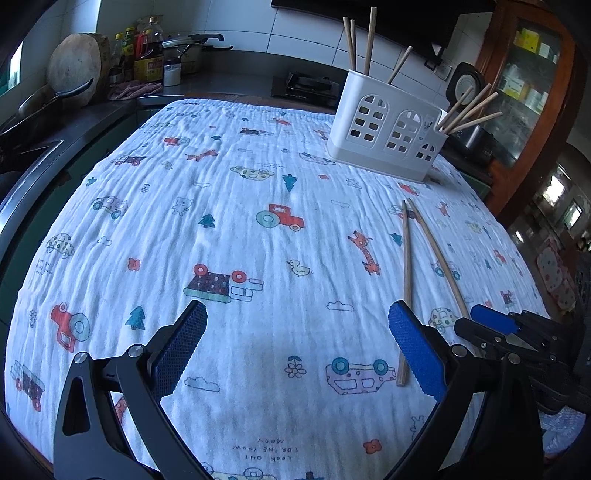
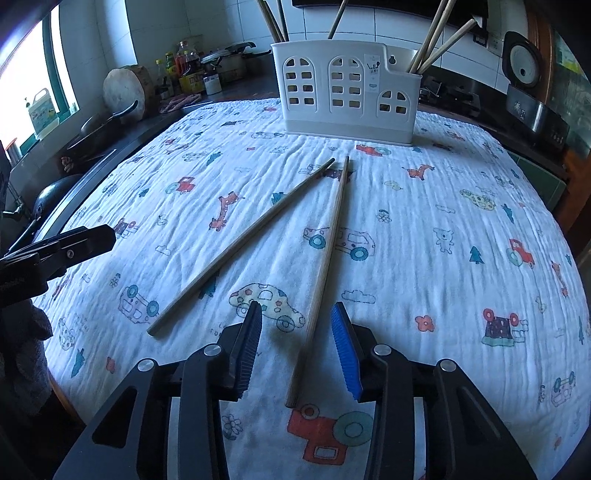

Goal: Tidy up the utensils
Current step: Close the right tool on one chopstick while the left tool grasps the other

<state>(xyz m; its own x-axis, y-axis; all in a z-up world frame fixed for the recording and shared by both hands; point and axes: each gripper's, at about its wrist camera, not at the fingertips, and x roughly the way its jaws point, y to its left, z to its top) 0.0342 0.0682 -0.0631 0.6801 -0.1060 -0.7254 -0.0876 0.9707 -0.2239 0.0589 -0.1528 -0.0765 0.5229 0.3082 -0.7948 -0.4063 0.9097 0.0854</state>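
My right gripper (image 2: 296,347) is open around one chopstick (image 2: 320,277) without touching; my left gripper (image 1: 297,345) is wide open.

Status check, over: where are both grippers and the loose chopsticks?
Left gripper open, empty. Right gripper open, straddling near chopstick. Second chopstick loose on cloth; holder ahead, path unobstructed.

This is a home kitchen. White wall tiles (image 1: 295,33) run behind a dark counter (image 1: 207,83) beyond the table's far edge, where oil and sauce bottles (image 1: 147,51), a lidded steel pot (image 1: 188,48) and a round wooden chopping block (image 1: 75,66) stand. A gas stove (image 1: 306,86) sits near the far right corner, a rice cooker (image 2: 522,62) beside it. A cartoon-printed cloth (image 1: 236,192) covers the table, and a glass-fronted wooden cabinet (image 1: 528,74) holds boxes.
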